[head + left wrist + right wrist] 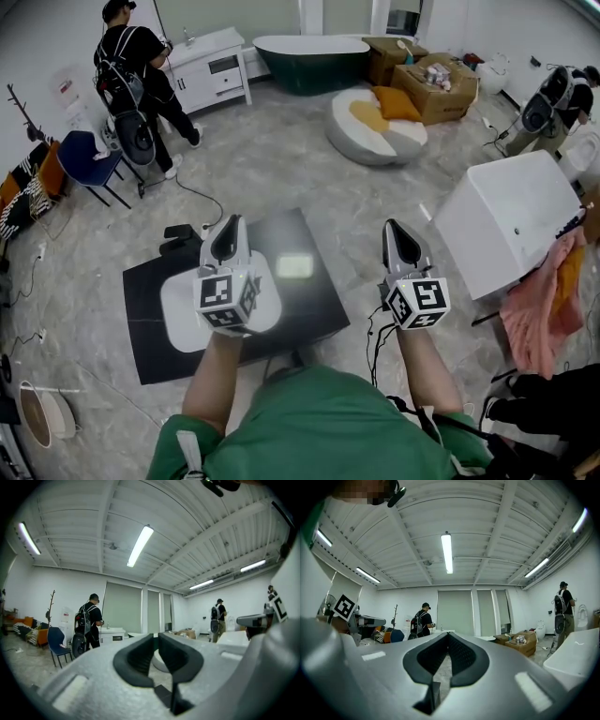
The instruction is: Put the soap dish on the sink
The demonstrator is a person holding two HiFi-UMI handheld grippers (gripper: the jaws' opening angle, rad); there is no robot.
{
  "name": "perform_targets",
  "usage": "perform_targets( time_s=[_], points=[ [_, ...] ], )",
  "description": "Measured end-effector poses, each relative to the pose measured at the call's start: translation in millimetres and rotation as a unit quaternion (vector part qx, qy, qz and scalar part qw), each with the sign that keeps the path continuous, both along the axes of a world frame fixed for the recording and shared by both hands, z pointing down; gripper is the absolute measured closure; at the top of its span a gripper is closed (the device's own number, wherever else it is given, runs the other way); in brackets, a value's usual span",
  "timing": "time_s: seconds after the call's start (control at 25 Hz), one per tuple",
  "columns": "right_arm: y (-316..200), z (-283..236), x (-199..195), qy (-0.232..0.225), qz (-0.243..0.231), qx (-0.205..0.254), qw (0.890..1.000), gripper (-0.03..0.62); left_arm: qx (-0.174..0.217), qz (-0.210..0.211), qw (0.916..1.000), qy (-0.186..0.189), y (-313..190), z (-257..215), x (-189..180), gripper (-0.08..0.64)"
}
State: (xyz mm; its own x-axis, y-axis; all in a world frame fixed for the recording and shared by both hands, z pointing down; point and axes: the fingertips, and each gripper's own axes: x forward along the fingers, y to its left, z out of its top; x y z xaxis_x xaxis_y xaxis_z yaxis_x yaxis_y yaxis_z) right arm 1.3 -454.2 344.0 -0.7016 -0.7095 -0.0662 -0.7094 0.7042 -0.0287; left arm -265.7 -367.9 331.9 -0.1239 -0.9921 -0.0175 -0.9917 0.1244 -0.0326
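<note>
A small pale rectangular soap dish lies on a black table, between my two grippers and apart from both. A white oval sink basin rests on the table's left part, partly hidden under my left gripper. In the left gripper view, the left gripper has only a thin slit between its pads and nothing in it. My right gripper hovers past the table's right edge. Its pads meet at the tips, and the right gripper is empty. Both point level into the room.
A big white box-shaped basin stands at the right with pink cloth beside it. At the back are a person, a white vanity, a green bathtub, a round cushion and cardboard boxes. A cable crosses the floor.
</note>
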Motion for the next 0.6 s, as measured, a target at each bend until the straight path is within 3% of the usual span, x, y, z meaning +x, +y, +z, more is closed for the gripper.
perform_targets(
  time_s=[0.6],
  points=[
    [-7.9,3.6,-6.0,-0.001,-0.005,-0.004,1.000,0.594,-0.008,-0.004,1.0000,0.003,-5.6,7.6,-3.6,0.538]
  ],
)
